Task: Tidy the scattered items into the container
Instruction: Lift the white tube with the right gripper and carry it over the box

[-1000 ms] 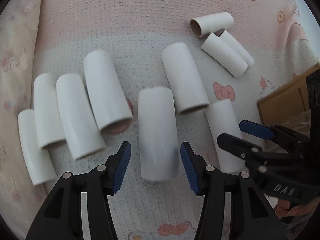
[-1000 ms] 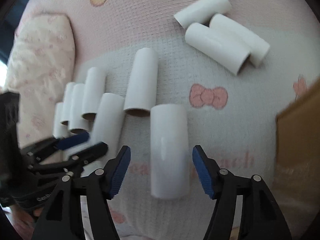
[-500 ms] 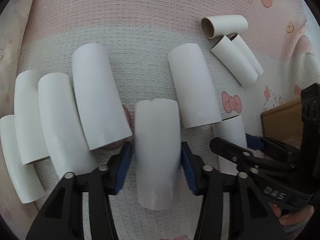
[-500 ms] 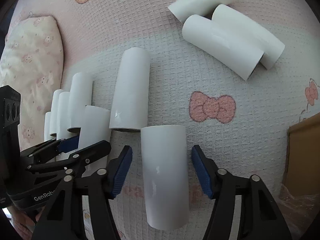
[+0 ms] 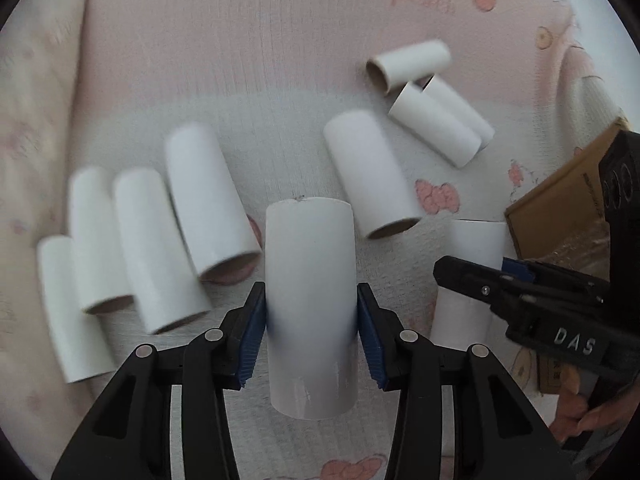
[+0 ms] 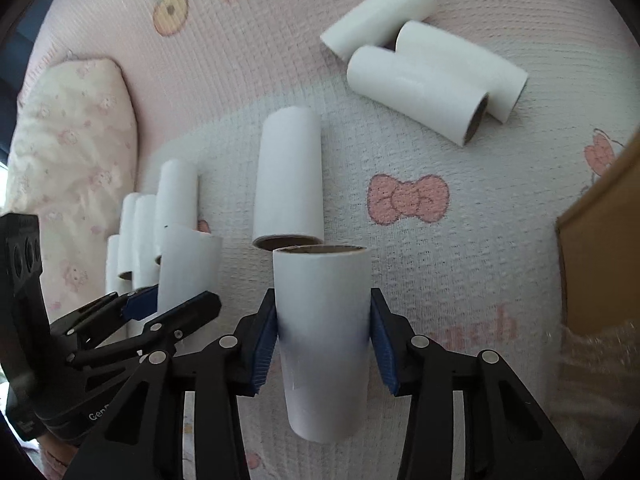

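Several white paper rolls lie scattered on a pink and white blanket. My left gripper (image 5: 311, 334) is shut on one white roll (image 5: 311, 280) and holds it lifted. My right gripper (image 6: 324, 340) is shut on another white roll (image 6: 322, 320), also lifted and tilted up. The right gripper shows in the left wrist view (image 5: 516, 284) with its roll (image 5: 474, 248). The left gripper shows in the right wrist view (image 6: 160, 308) with its roll (image 6: 188, 268). A brown cardboard box (image 5: 560, 200) stands at the right; its edge shows in the right wrist view (image 6: 596, 240).
A group of rolls (image 5: 132, 240) lies at the left, one roll (image 5: 370, 174) in the middle, and three rolls (image 5: 432, 112) at the back right. A floral pillow (image 6: 68, 140) lies at the far left.
Both grippers have closed on their rolls and lifted them off the blanket. The rolls were lying flat between open jaws before.
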Motion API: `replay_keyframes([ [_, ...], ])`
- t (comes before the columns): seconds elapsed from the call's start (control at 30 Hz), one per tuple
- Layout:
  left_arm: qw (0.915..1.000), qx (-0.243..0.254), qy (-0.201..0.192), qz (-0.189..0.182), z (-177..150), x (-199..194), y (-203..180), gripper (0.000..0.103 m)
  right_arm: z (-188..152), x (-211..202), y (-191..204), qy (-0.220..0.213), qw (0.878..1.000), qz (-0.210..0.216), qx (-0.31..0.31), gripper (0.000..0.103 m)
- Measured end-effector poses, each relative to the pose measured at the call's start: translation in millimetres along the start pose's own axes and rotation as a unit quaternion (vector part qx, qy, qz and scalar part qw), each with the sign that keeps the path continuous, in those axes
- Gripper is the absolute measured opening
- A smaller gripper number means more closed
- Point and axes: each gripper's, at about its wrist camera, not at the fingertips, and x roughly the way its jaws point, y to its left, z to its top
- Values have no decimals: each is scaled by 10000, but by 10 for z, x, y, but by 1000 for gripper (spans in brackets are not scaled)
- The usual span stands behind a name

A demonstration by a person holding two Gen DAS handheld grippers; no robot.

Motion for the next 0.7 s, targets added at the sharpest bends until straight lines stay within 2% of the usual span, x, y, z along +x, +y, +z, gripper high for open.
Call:
replay_keyframes([
  [0.17,9983,149,-548,-152,39,-393,-65,47,-11,-307,88,-360,9993,102,47,40],
  [0.27,9956,120,-858,-370,98,-574,-160,47,-6,-597,150,-694,9974,209,-10,40],
  [0.37,9919,306,-1162,-413,138,-794,-268,47,18,-896,275,-1044,9939,297,-190,41],
  [0.53,9844,712,-1541,-471,174,-1043,-510,47,35,-1407,413,-1715,9839,410,-276,40],
  [0.7,9783,787,-1778,-713,198,-1234,-695,47,-22,-1749,417,-2067,9772,289,-385,40],
])
